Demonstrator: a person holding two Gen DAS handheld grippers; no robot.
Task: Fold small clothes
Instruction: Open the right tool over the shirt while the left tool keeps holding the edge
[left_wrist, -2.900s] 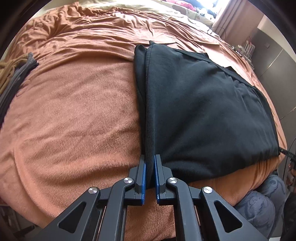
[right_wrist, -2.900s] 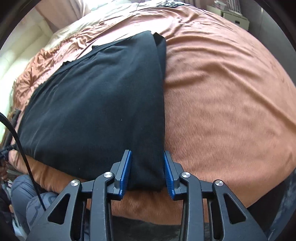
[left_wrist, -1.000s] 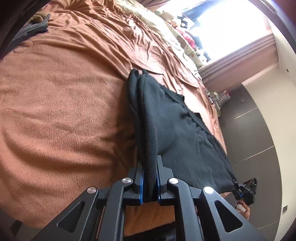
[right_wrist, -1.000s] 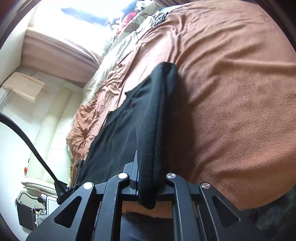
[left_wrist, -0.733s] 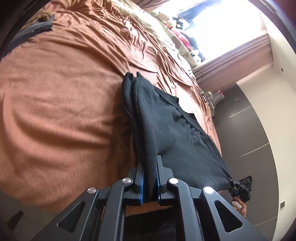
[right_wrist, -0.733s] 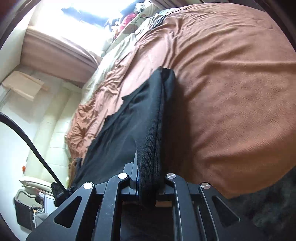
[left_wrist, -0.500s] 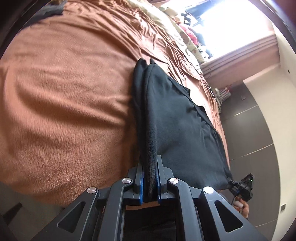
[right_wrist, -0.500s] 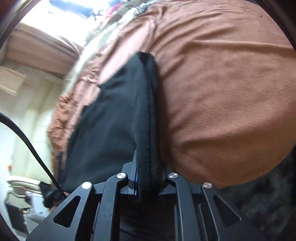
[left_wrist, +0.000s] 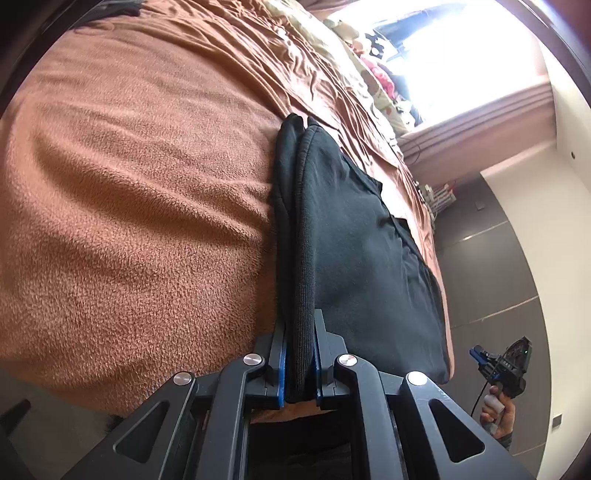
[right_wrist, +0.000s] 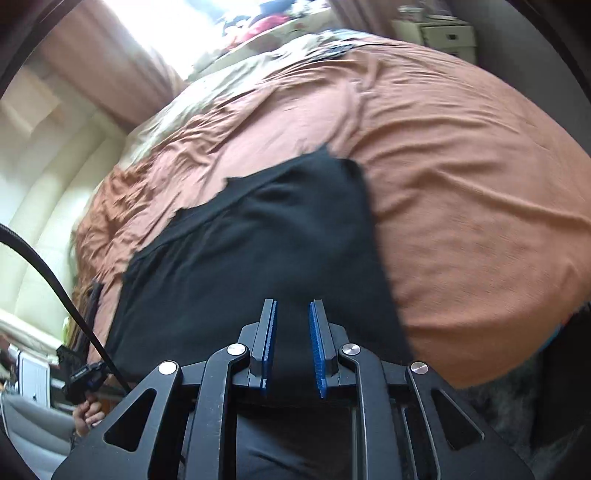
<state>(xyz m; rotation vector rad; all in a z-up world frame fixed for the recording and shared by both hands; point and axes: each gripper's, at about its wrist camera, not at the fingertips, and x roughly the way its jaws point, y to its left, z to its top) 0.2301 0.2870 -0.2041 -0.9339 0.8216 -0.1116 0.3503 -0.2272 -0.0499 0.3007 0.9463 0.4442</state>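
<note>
A black garment (left_wrist: 354, 236) lies folded on the brown blanket (left_wrist: 140, 192), its thick doubled edge running toward me. My left gripper (left_wrist: 299, 354) is shut on the near end of that edge, and the cloth fills the space between the blue pads. In the right wrist view the same garment (right_wrist: 266, 236) spreads flat on the blanket (right_wrist: 461, 192). My right gripper (right_wrist: 291, 347) hovers over its near edge, open, with a clear gap between the blue pads (right_wrist: 317, 343). Each gripper shows small in the other's view: the right one (left_wrist: 498, 365) and the left one (right_wrist: 81, 373), both in a hand.
Beige bedding (left_wrist: 332, 48) and scattered items lie at the bed's far end under a bright window. A dark wardrobe wall (left_wrist: 487, 266) flanks the bed. A black cable (right_wrist: 48, 277) crosses the right wrist view's left side. A dark rug (right_wrist: 517, 406) lies below the bed's near edge.
My right gripper has opened and let go of the black garment's edge, which now lies flat on the bed. The left gripper stays clamped on its edge.
</note>
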